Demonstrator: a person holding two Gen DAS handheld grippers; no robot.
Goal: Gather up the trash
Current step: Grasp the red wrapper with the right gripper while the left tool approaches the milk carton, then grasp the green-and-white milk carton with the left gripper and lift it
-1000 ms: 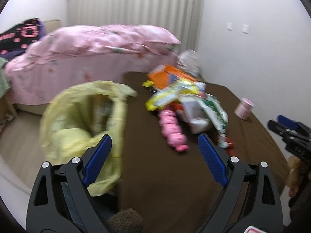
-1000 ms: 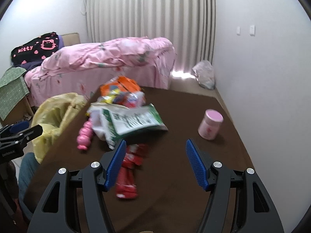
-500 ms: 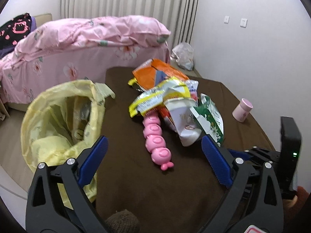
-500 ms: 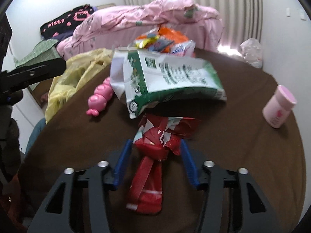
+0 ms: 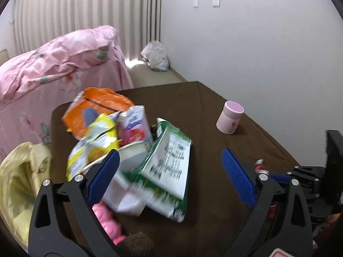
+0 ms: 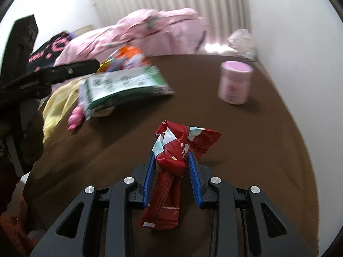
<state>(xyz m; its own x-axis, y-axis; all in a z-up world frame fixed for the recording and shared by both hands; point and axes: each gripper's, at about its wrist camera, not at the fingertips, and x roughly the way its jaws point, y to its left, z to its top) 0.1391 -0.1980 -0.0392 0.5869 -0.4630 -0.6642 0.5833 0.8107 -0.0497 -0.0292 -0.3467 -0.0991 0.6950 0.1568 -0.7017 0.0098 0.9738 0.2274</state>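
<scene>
My right gripper is shut on a crumpled red wrapper, which hangs between the blue pads just above the brown table. My left gripper is open and empty, hovering over a green and white bag. Behind that bag lies a pile of wrappers: an orange packet, a yellow one and a pink pouch. A yellow trash bag hangs open at the table's left edge. The green bag and the trash bag also show in the right wrist view.
A pink jar stands upright on the table's right side, also in the right wrist view. A pink caterpillar toy lies near the left gripper. A bed with pink bedding is beyond the table. A white wall is on the right.
My right gripper has closed on the red wrapper and lifted it slightly. My left gripper has swung right and closer over the green bag, with the trash bag sliding to the left edge.
</scene>
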